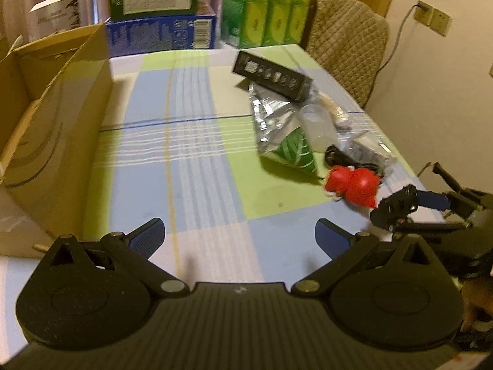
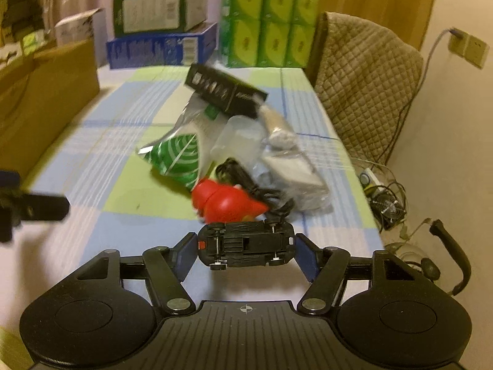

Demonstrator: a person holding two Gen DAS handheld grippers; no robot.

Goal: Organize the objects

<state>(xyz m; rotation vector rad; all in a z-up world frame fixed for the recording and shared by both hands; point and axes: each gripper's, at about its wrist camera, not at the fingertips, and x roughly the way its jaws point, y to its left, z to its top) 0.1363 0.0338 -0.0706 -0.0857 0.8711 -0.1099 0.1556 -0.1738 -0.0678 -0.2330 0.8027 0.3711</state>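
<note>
We hold toy car [image 2: 245,244] belly-up, pinched end to end in right tongs [image 2: 246,248], lifted off table [image 2: 92,166] near pile, likely bound for cardboard box [image 1: 58,129] on left; left tongs [image 1: 239,237] wide apart, empty, waiting over table

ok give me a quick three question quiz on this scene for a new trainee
1. True or false: the left gripper is holding the red toy.
2. What does the right gripper grip?
A. the green and silver pouch
B. the toy car
C. the long black box
3. Fill in: the toy car is held with its ____ facing the right wrist camera.

Key
1. False. The left gripper's jaws are open and empty above the checked tablecloth.
2. B. Both pads press on the ends of the car.
3. Underside: chassis and wheels show.
</note>
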